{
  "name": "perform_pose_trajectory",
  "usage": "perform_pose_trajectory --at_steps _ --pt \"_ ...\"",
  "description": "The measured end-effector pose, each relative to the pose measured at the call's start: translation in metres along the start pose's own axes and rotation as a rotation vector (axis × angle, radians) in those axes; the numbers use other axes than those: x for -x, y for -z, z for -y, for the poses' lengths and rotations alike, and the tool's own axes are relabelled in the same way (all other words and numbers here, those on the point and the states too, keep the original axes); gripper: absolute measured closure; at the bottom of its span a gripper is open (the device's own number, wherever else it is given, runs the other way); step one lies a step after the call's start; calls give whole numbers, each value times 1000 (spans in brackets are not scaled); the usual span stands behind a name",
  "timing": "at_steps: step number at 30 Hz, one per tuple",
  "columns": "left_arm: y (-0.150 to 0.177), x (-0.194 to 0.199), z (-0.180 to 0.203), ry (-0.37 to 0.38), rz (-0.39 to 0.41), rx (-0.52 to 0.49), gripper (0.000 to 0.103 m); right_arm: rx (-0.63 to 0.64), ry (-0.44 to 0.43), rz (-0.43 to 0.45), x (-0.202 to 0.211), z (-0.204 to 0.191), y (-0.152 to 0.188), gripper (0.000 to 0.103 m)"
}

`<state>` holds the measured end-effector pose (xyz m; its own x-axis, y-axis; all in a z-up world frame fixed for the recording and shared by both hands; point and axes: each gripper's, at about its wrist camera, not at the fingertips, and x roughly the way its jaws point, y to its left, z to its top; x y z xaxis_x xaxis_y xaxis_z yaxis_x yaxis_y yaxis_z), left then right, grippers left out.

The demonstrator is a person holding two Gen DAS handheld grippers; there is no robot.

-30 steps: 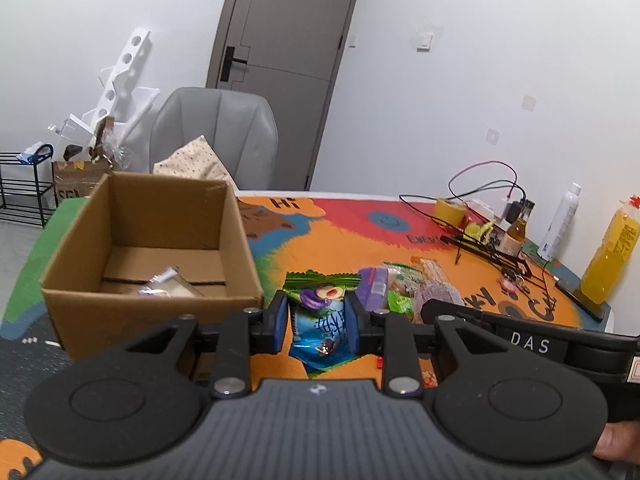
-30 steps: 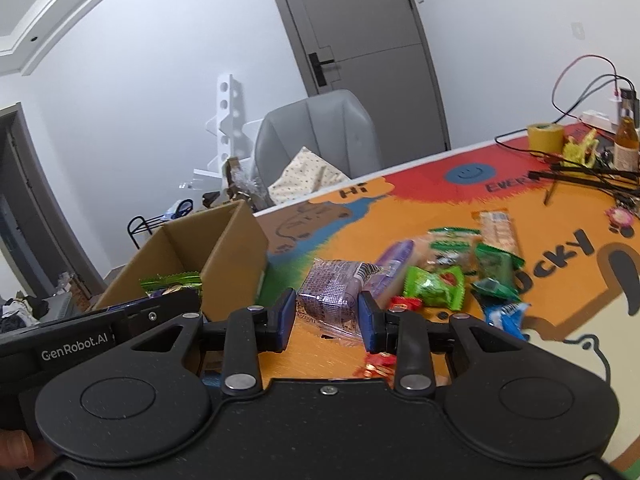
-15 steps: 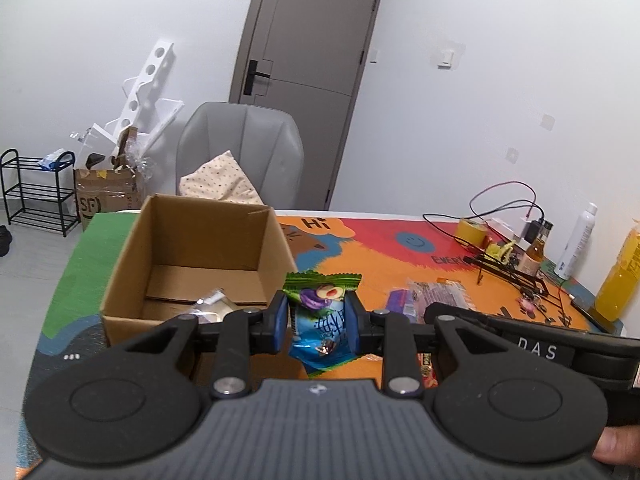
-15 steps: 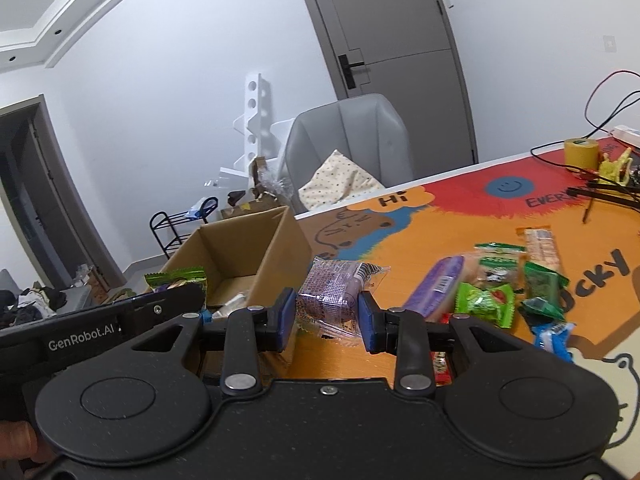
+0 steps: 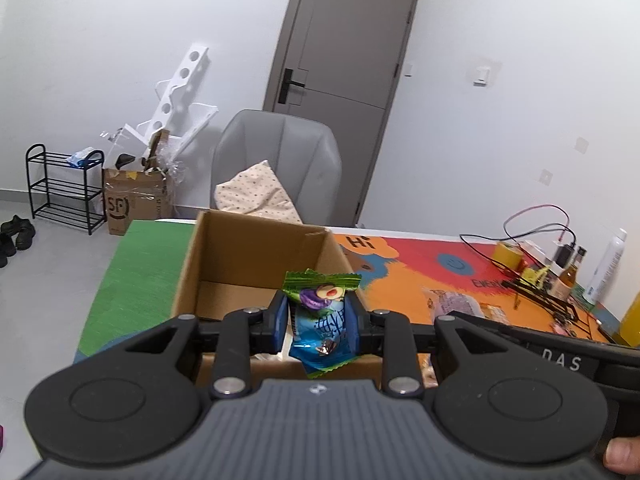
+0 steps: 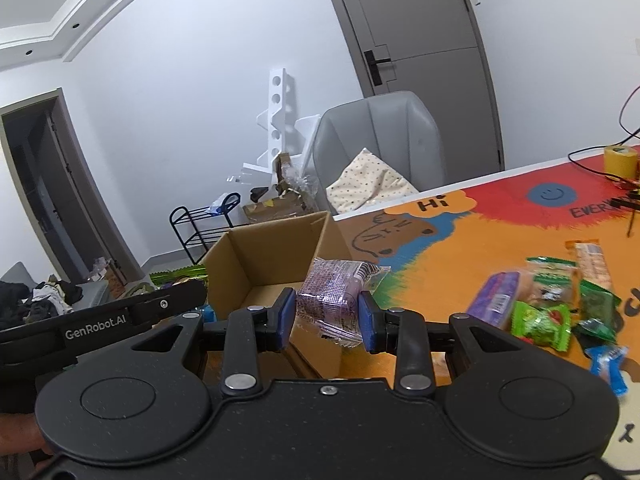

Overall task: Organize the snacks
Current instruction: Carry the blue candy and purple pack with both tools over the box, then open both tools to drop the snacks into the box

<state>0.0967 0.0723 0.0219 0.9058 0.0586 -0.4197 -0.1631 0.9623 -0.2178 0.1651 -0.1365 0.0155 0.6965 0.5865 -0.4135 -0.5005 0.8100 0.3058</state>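
Note:
My left gripper [image 5: 318,322] is shut on a blue and green snack packet [image 5: 320,320] and holds it above the near edge of the open cardboard box [image 5: 256,264]. My right gripper [image 6: 326,314] is shut on a clear purple snack pack [image 6: 332,300] and holds it just above the box's right wall [image 6: 280,256]. Several loose snacks [image 6: 540,312] lie on the orange mat to the right. The left gripper's packet shows in the right wrist view [image 6: 180,274].
A grey chair [image 5: 280,160] with a dotted cushion stands behind the box. A yellow tape roll [image 5: 506,254], cables, bottles and a black frame sit at the table's far right. A shoe rack [image 5: 60,184] and a carton stand on the floor at the left.
Both grippers have moved left from the snack pile toward the box, each carrying its packet. The box now fills the centre of both views.

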Motion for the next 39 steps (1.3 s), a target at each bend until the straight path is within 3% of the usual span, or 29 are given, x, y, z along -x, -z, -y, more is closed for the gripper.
perform_pose_trajectory --at_steps 12,22,24,26,31,35,39 --pt "-9 -23 -28 -36 -17 36 75 12 -36 -23 -32 -20 -11 71" --pt "-6 -40 -45 -64 -87 69 71 4 -73 -38 -55 -35 -18 71" --pt "-7 -38 -48 -70 -95 78 66 5 -95 -43 -58 -38 -19 71" --pt "-9 -36 -52 -76 -94 88 57 -1 -126 -53 -60 -39 -20 63" --pt "-8 -32 -53 -61 -100 90 46 -19 -111 -44 -56 -34 -19 60" --pt "-6 -30 -44 -58 -95 74 27 -42 -83 -33 -46 -20 -19 47" --pt "-3 -28 -36 -48 -91 69 21 -65 -60 -35 -38 -7 -16 45"
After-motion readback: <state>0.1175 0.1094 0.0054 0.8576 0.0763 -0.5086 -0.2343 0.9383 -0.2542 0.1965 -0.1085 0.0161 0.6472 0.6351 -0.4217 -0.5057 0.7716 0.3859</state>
